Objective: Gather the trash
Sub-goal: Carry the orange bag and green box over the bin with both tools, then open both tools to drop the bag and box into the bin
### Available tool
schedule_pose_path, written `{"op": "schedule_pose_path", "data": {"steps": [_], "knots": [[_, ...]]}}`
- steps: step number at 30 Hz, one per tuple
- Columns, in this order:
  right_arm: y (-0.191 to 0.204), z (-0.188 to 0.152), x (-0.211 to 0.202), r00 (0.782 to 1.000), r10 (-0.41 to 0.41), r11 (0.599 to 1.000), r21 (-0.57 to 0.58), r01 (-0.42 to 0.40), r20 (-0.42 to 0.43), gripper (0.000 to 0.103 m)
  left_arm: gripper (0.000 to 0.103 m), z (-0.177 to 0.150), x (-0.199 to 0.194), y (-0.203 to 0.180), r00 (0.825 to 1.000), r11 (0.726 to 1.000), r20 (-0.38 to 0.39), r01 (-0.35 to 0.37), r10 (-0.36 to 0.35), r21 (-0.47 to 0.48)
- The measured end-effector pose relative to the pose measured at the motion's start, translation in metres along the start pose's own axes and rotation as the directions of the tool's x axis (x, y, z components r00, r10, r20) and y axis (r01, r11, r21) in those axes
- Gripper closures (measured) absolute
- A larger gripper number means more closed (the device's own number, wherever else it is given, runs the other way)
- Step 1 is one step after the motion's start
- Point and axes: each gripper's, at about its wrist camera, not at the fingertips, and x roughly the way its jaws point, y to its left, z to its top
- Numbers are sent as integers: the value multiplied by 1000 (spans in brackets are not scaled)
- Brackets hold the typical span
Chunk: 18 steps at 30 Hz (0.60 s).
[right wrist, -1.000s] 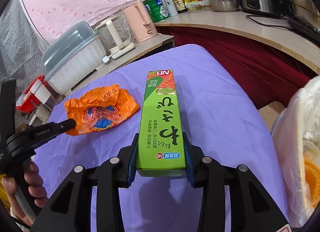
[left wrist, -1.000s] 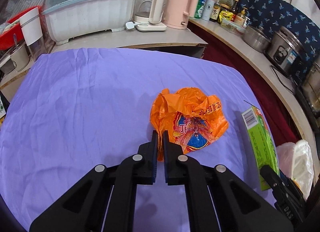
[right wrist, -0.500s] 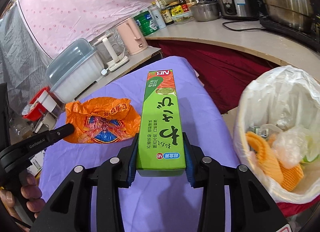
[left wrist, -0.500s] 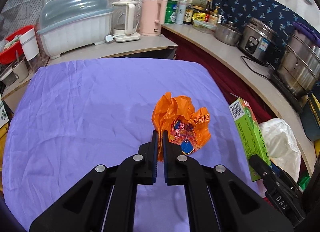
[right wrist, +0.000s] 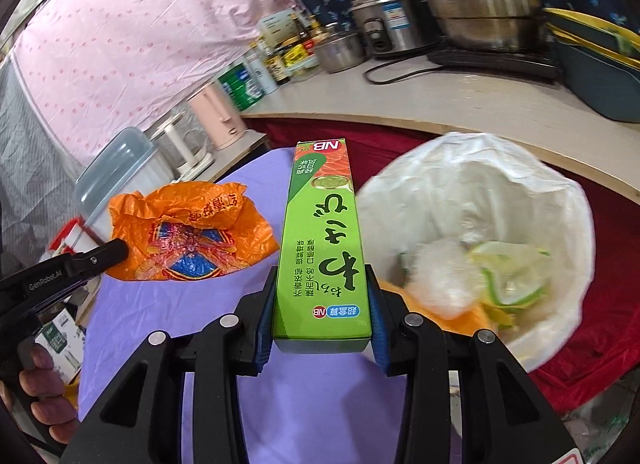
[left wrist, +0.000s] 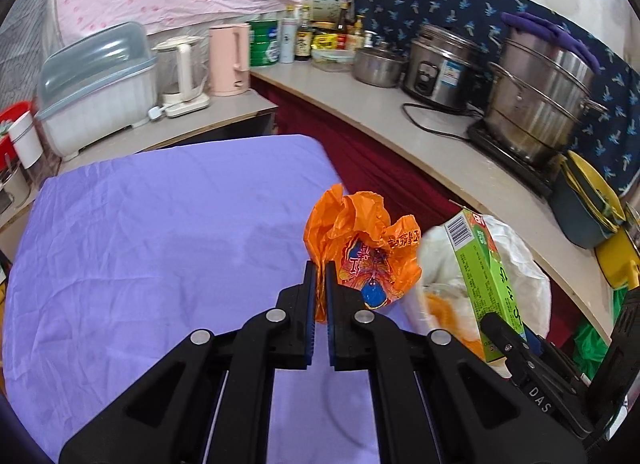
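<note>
My left gripper (left wrist: 319, 276) is shut on a crumpled orange plastic bag (left wrist: 368, 248) and holds it in the air over the right edge of the purple-covered table (left wrist: 160, 248). The bag also shows in the right wrist view (right wrist: 188, 232). My right gripper (right wrist: 320, 296) is shut on a long green box (right wrist: 322, 240), held above the table edge beside a trash bin lined with a white bag (right wrist: 480, 191). The bin holds several scraps. The box (left wrist: 484, 276) and bin (left wrist: 524, 264) also show at the right of the left wrist view.
A curved counter (left wrist: 400, 135) at the right carries steel pots (left wrist: 536, 103), a rice cooker (left wrist: 440, 67) and bottles (left wrist: 304, 39). A dish rack (left wrist: 96, 91), kettles (left wrist: 228, 59) and a red basin stand behind the table. A dark red cloth hangs below the counter.
Both grippers have lifted and swung right toward the bin. The orange bag has left the table and hangs from my left gripper. The bin has come fully into view.
</note>
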Motion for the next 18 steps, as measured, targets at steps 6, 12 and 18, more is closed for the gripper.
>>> {"op": "schedule_pose_path", "data": {"steps": [6, 12, 18], "knots": [[-55, -2, -20, 998, -67, 995, 70, 66, 9, 65, 99, -2, 4, -53, 998, 996, -13, 61, -60, 58], [-90, -5, -28, 994, -106, 988, 114, 106, 0, 65, 99, -7, 18, -97, 995, 990, -46, 95, -90, 106], [-107, -4, -27, 992, -124, 983, 132, 125, -12, 65, 99, -16, 37, -126, 992, 985, -89, 104, -92, 138]]}}
